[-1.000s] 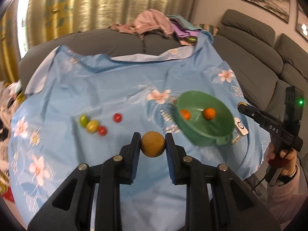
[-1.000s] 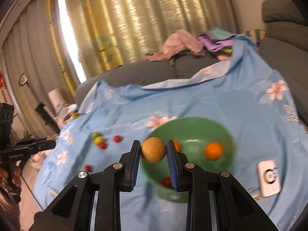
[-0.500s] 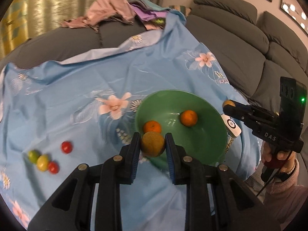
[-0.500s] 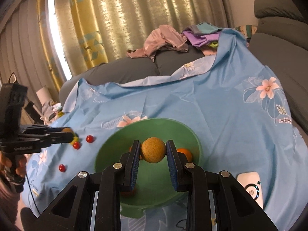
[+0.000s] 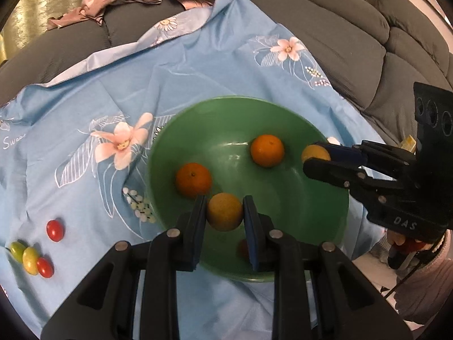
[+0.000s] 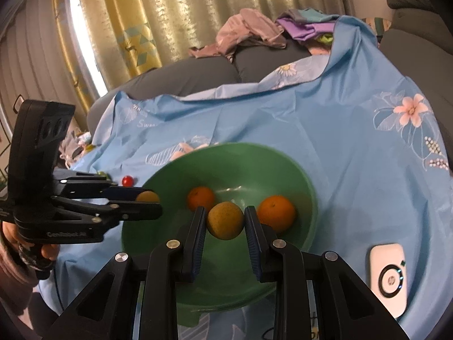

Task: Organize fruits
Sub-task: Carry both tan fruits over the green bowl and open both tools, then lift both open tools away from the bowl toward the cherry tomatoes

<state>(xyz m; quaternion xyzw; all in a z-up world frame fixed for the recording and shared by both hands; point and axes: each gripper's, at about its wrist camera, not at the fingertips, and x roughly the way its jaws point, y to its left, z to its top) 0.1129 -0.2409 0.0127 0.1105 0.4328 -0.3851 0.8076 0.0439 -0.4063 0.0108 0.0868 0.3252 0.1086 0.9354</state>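
Drop-off step: left gripper (image 5: 223, 212) & right gripper (image 6: 225, 223) each have jaws clamped on a yellow-brown fruit, left's fruit (image 5: 224, 212) and right's fruit (image 6: 225, 220), both held over the green bowl (image 5: 325, 221), which has two oranges inside. Next, I'd say: open jaws low over the bowl so neither bounces out, then go for the small red/yellow fruits (image 5: 31, 257) lying on the blue cloth (image 5: 198, 65), well apart from the bowl.

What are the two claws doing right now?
Left gripper: closed on a brownish-yellow fruit.
Right gripper: closed on another brownish-yellow fruit.
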